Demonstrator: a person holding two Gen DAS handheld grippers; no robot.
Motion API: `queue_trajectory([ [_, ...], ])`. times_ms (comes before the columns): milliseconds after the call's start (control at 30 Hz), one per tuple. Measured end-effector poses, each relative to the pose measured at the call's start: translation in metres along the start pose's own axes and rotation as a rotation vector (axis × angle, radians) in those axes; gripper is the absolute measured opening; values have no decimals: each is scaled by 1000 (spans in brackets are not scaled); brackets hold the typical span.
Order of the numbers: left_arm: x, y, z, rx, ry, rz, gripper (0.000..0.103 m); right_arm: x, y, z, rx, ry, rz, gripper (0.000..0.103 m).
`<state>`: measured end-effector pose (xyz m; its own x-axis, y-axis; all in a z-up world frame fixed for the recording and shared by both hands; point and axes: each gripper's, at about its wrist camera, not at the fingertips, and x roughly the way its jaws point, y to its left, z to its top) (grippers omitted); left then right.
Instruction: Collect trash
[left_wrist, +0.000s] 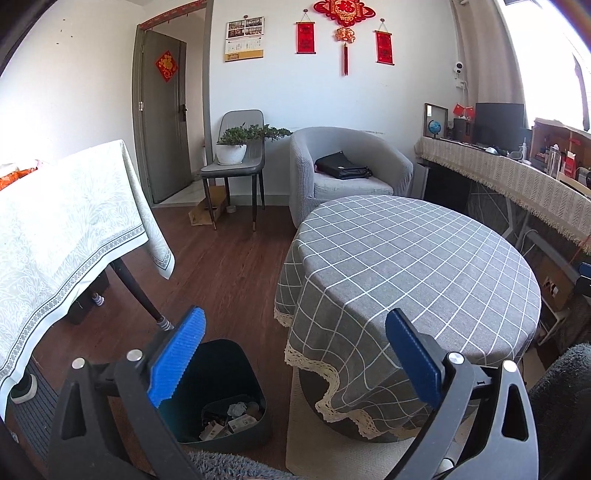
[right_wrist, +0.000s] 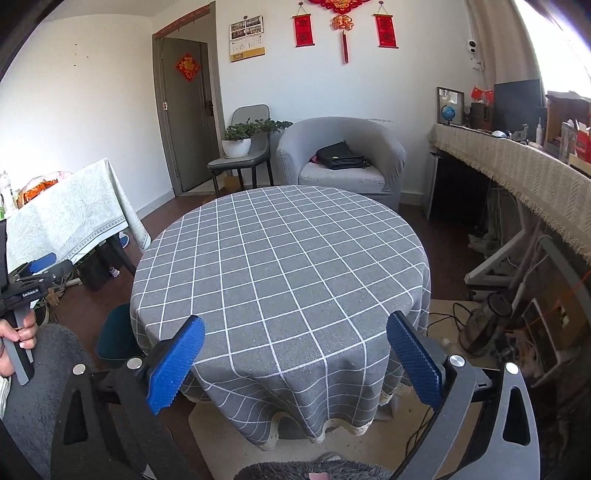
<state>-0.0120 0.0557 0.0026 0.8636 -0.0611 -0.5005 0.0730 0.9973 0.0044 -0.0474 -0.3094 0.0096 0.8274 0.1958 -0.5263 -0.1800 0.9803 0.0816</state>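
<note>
A dark teal trash bin stands on the floor left of the round table, which wears a grey checked cloth. In the bin lie a crumpled paper ball and small cartons. My left gripper hangs open above the bin's right edge and the cloth's hem, nothing between its blue pads. My right gripper is open too, empty, over the near edge of the table. No trash shows on the tabletop. In the right wrist view a hand holds the left gripper, and the bin peeks from behind the cloth.
A second table with a pale cloth stands left. Behind are a chair with a potted plant and a grey armchair holding a black bag. A long fringed counter runs along the right, with cables and a jug on the floor.
</note>
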Motion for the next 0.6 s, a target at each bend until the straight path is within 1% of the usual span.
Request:
queue_trajectory([
  [133,0,1,-1,-4,4,-7,100,1,8,1,-48,8,29,100],
  [233,0,0,-2,-2,5,-13,100,2,14,1,-70,10,32,100],
  [433,1,-7,-3,28,8,-7,100,0,12,1,-51,2,39,100],
  [600,1,-8,-3,29,10,-9,100,-3,5,1,-22,-9,51,100],
])
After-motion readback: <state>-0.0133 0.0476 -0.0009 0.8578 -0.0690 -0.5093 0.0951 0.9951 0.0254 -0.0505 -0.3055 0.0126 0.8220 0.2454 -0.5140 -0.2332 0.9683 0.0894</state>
